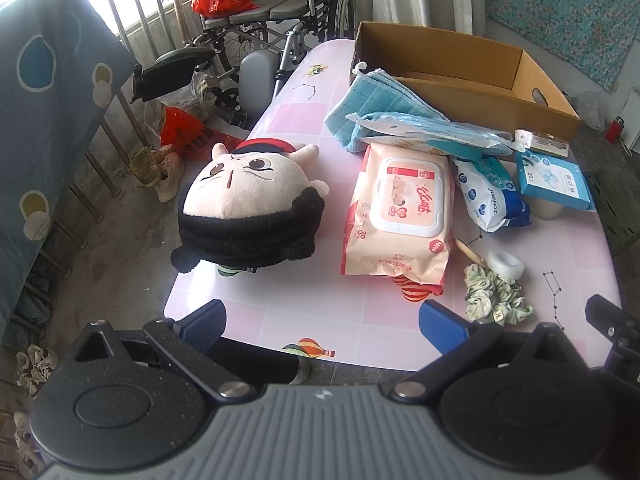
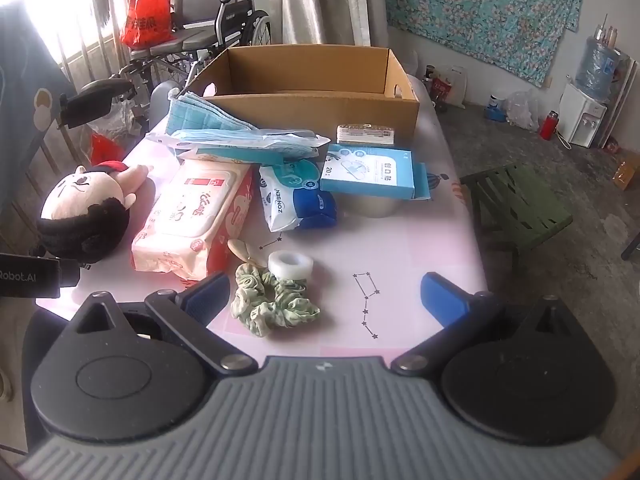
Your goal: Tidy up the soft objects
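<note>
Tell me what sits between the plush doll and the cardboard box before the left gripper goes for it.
The folded blue towel lies against the cardboard box's near wall, on the straight line from the plush doll. Nothing visible lies between the open left gripper and the doll, only bare pink table.

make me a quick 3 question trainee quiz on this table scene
1. True or false: the cardboard box already holds the plush doll.
2. What lies closest to the right claw? A) green scrunchie B) blue towel C) wet wipes pack
3. What white thing touches the scrunchie?

Key: 1 false, the doll lies on the table; 2 A; 3 the tape roll.
</note>
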### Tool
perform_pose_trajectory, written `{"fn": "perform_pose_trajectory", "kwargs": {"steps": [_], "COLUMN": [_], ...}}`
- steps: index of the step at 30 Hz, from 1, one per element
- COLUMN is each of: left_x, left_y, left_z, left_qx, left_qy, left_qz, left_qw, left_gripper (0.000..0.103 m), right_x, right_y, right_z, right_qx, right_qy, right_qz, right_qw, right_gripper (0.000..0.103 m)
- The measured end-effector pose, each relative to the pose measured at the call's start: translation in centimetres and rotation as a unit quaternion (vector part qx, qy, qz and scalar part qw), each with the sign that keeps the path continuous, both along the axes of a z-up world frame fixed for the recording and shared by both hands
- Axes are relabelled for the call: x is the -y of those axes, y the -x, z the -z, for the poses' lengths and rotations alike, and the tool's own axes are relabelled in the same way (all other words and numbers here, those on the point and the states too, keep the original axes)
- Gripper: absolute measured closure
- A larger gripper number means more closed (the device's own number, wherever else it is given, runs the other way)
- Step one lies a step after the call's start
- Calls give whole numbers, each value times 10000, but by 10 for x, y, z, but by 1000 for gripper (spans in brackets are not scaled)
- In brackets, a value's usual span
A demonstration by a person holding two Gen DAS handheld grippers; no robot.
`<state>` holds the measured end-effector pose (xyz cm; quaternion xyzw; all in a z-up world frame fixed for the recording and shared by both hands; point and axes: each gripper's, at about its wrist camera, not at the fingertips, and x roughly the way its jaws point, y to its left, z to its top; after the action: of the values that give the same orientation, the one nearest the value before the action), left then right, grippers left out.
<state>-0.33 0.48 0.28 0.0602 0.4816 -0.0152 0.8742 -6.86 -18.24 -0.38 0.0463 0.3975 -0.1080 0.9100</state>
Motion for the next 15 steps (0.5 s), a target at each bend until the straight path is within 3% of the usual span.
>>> {"fn": "perform_pose_trajectory", "kwargs": {"steps": [15], "left_x": [-2], "left_y": [0], "left_z": [1], "left_qx": [-30], "left_qy": [-36], "left_qz": [-32], "left_qw": [10000], "left_gripper": [0], "right_x": [0], "right_y": [-2], "right_z": [3], "right_qx": [-68], "right_qy": [11], "right_qz": [21], "right_qw": [10000], "right_gripper": [1]}}
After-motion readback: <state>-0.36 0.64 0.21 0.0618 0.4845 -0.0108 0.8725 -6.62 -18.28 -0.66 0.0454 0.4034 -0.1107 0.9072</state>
